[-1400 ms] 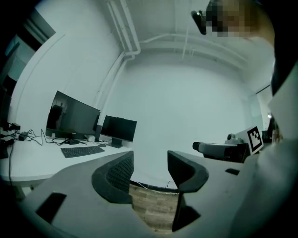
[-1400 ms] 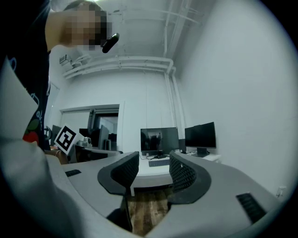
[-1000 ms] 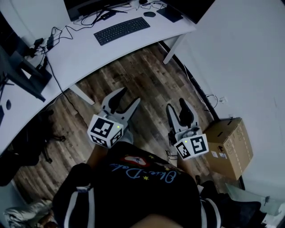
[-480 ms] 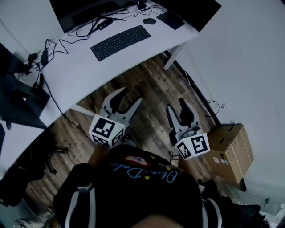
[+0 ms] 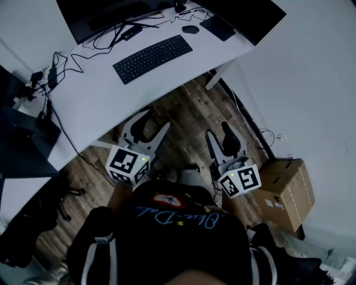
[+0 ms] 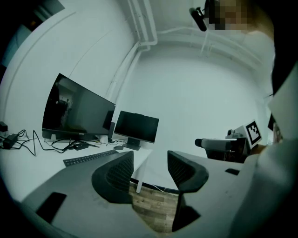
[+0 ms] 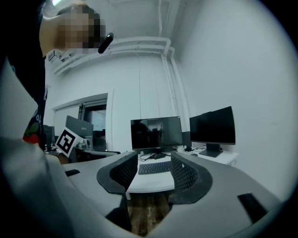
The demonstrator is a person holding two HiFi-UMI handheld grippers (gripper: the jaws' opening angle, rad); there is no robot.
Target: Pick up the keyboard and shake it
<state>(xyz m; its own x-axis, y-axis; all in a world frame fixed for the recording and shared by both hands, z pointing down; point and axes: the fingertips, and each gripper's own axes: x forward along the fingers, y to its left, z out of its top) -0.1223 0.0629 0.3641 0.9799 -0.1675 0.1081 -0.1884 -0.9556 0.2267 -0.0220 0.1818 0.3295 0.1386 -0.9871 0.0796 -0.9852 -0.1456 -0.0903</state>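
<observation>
Closest in, a person's dark shirt fills the bottom of the head view. Just ahead of it both grippers are held out level over the wood floor, short of the counter. The left gripper has its jaws apart with nothing between them; only floor and the counter's edge show through the gap in its own view. The right gripper also has its jaws apart and empty. A cardboard box sits on the floor beside the right gripper, against the wall.

Farther on, the black keyboard lies flat on the white counter, well apart from both grippers; the right gripper view frames it far off between the jaws. Past it are a mouse, loose cables and two dark monitors at the counter's back.
</observation>
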